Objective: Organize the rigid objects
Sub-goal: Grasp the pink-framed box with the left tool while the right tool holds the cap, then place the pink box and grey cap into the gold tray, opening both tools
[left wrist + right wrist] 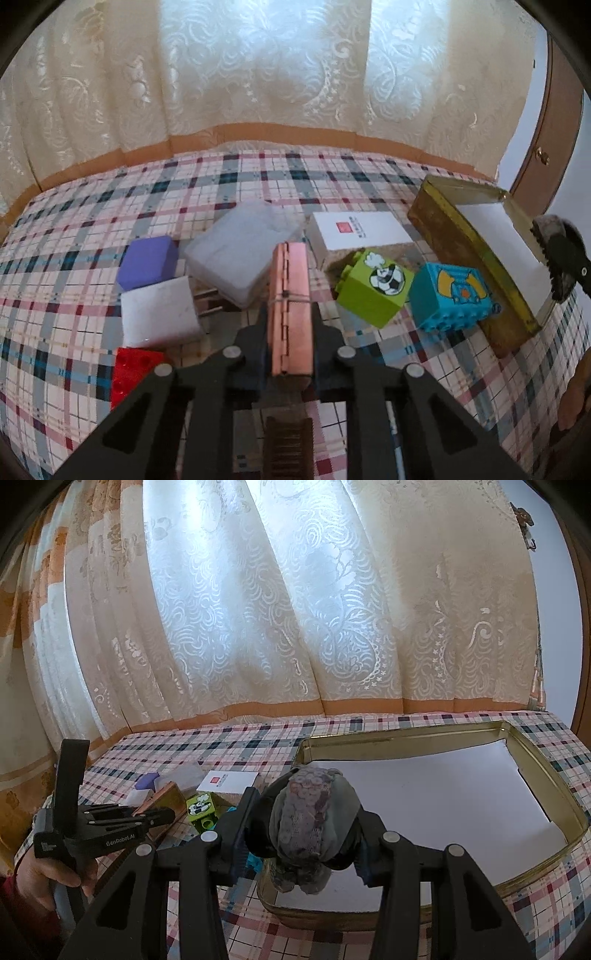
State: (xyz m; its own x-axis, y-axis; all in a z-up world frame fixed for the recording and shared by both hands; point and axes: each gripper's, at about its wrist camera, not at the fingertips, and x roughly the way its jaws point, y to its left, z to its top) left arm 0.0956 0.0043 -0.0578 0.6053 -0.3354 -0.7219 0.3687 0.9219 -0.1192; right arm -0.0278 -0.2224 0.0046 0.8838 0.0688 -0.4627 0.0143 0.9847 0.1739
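Note:
My left gripper [290, 328] is shut on a pink hinged case [290, 273], held on edge just above the plaid cloth. Around it lie a purple cube [147, 262], a white block [159, 314], a clear plastic box [240, 251], a red brick [135, 373], a white carton [358, 232], a green brick [375, 286] and a teal brick [452, 295]. My right gripper [310, 819] is shut on a grey patterned cloth bundle [314, 797]. It hangs over the near left corner of the gold tin [406, 731], which is lined with white paper.
The plaid-covered table [74, 258] ends at a cream curtain [258, 74] along its far side. The tin [443, 225] stands at the right, close to the teal brick. A hand [40, 878] holds the left gripper [162, 814] at the left of the right wrist view.

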